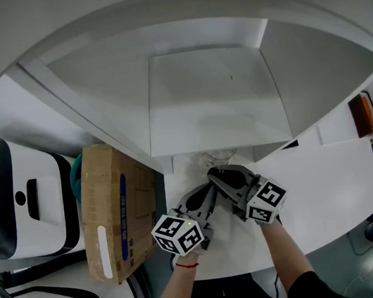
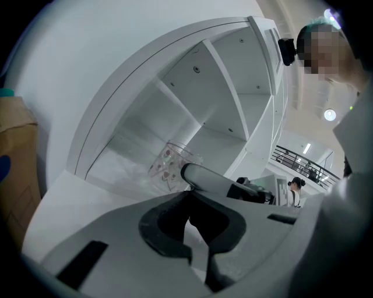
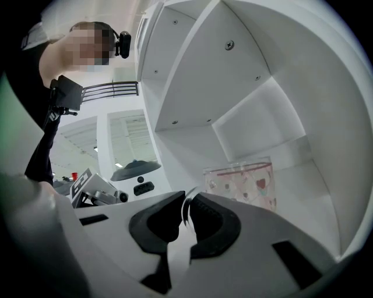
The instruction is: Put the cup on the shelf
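Cup: clear, printed with red and pink hearts. Shelf: white. Box: brown, blue stripe, white label. Table: white.

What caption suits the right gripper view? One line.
Right gripper grips the clear cup by its rim at the white shelf.

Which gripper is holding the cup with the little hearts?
The right gripper: its jaws pinch the thin wall of the cup. The left gripper has nothing between its jaws.

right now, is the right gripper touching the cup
Touching. The right gripper view shows the right gripper closed on the cup, its thin clear rim pinched between the jaws.
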